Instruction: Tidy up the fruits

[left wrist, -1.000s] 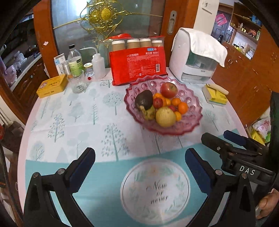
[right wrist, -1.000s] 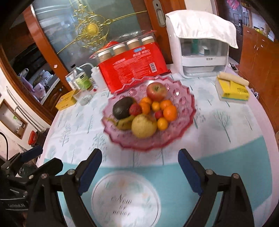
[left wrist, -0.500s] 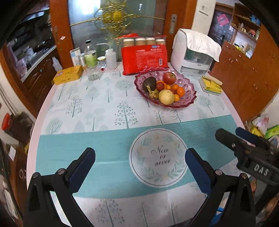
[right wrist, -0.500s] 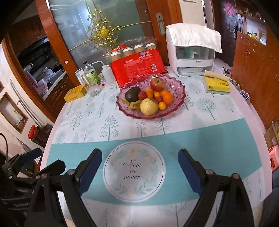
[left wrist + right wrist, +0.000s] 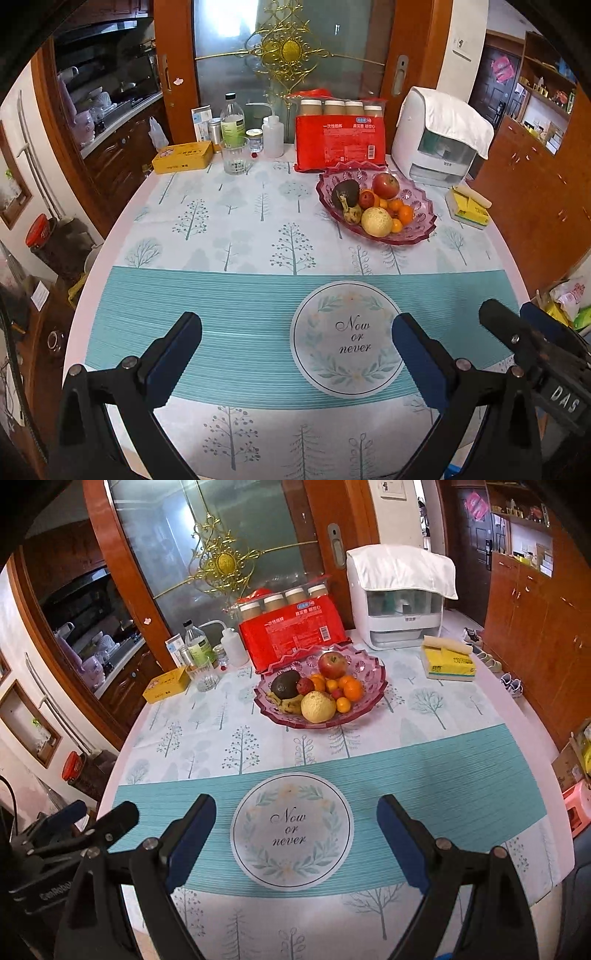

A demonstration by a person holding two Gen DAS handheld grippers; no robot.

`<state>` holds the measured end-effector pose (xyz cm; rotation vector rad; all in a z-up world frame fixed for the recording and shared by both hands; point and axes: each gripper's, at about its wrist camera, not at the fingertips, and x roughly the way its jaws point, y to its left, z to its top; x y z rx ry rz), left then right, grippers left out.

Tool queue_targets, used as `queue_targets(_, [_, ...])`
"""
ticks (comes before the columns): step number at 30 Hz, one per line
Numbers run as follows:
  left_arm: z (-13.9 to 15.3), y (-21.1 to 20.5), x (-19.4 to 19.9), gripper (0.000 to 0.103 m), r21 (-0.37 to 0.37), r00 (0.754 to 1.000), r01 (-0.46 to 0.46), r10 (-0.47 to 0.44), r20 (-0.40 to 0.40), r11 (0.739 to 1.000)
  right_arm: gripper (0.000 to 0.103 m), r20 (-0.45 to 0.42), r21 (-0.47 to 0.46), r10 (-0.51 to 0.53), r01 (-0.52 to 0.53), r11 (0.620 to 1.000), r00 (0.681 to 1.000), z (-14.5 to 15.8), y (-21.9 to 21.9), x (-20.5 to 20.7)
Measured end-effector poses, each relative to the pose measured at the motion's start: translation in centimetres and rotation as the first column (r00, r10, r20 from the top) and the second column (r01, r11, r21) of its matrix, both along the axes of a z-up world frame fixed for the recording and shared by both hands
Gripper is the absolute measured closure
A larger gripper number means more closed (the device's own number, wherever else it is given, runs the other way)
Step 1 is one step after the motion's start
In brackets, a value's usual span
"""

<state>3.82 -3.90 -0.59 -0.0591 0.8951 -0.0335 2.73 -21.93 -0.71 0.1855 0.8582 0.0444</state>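
Nearest the cameras, the left gripper (image 5: 295, 347) hangs over the near edge of the surface (image 5: 236, 306) with its blue-padded jaws spread wide and nothing between them; under the gap lies the teal band of the cloth and part of its round "Now or never" emblem (image 5: 349, 338). The right gripper (image 5: 295, 823) sits just beside it, jaws likewise spread and empty, with the same emblem (image 5: 291, 830) framed between its fingers. Each gripper shows at the edge of the other's view, the right one at the lower right of the left view, the left one at the lower left of the right view

Further on, past the tree-printed part of the cloth, a pink glass fruit bowl (image 5: 421, 236) stands on the far right half of the surface. It holds the fruits: a dark avocado (image 5: 346, 192), a red apple (image 5: 386, 185), a pale yellow pear (image 5: 376, 221) at the front, a browned banana (image 5: 351, 213) and several small oranges (image 5: 405, 214), all piled together and touching

Right of the bowl lies a yellow tissue pack (image 5: 471, 210). Behind the bowl leans a red pack of paper cups (image 5: 340, 142), with a white appliance (image 5: 436, 147) draped in a white cloth beside it. On the far left stand a drinking glass (image 5: 235, 155), a few bottles (image 5: 232, 122) and a yellow tin (image 5: 183, 157)
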Motion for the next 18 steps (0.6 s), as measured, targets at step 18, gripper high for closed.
queue_targets(18, [-1.8, -1.3, 1.2, 0.001, -0.002, 0.998, -0.021, 0.021, -0.064, 1.0, 0.013, -0.019, -0.063, 0.027, -0.029, 0.998, 0.999, -0.3, -0.4, 0.6])
